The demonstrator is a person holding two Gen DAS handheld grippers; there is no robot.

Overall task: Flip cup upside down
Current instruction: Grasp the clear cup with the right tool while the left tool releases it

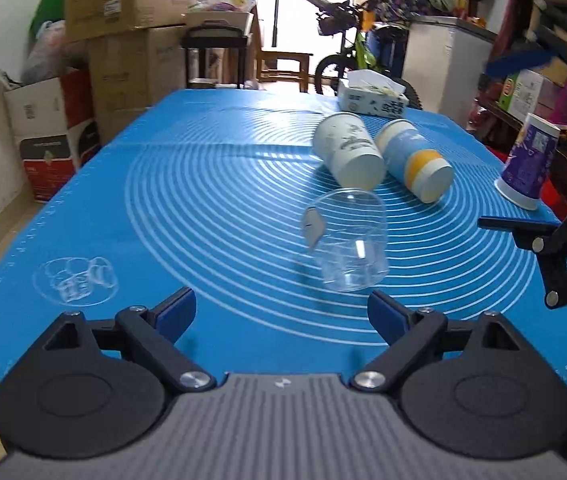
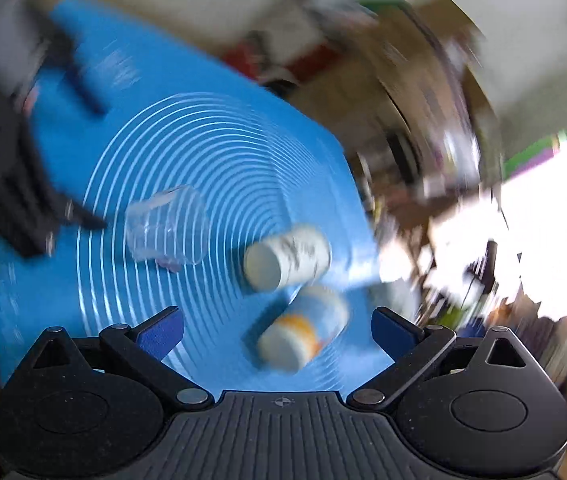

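A clear plastic cup (image 1: 347,240) lies on its side on the blue mat (image 1: 203,200), just ahead of my open, empty left gripper (image 1: 281,312). Beyond it a white paper cup (image 1: 347,150) and a blue-and-yellow paper cup (image 1: 415,160) also lie on their sides. A purple cup (image 1: 527,164) stands upside down at the right edge. My right gripper (image 2: 277,330) is open and empty above the blue-and-yellow cup (image 2: 303,332); that view is blurred. The white cup (image 2: 287,258) and clear cup (image 2: 167,228) show there too. The right gripper's fingers (image 1: 523,232) enter the left wrist view at right.
A tissue box (image 1: 371,98) sits at the mat's far edge. A small clear glass item (image 1: 77,280) rests at the near left of the mat. Cardboard boxes (image 1: 123,40), a bicycle (image 1: 347,48) and shelves surround the table.
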